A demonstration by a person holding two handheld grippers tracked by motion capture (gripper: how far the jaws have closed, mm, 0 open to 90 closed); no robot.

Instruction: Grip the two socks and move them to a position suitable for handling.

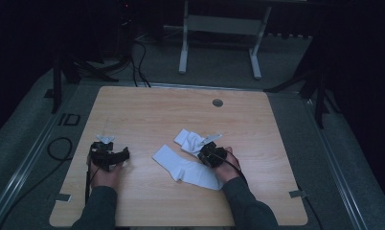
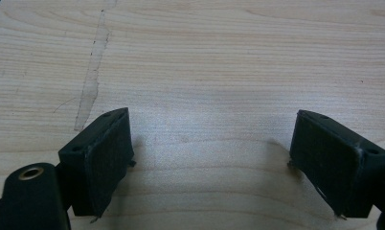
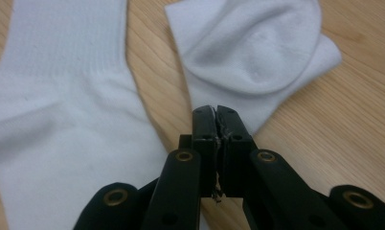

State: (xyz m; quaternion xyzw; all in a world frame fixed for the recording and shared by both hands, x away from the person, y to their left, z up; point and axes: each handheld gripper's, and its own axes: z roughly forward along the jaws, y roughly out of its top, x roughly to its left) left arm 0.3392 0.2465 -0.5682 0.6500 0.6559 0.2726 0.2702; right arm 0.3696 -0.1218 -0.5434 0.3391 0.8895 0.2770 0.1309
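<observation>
Black fingers (image 3: pixel 217 115) on my right close at the folded sock's (image 3: pixel 257 52) edge, lower centre; left fingers (image 2: pixel 109 158) gape over bare desk (image 2: pixel 205 72).

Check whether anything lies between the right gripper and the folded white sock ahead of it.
Nothing visible does. The right gripper has its fingers shut with nothing between them, tips right at the near edge of the folded white sock. The flat white sock lies off to one side, on the wooden table.
</observation>
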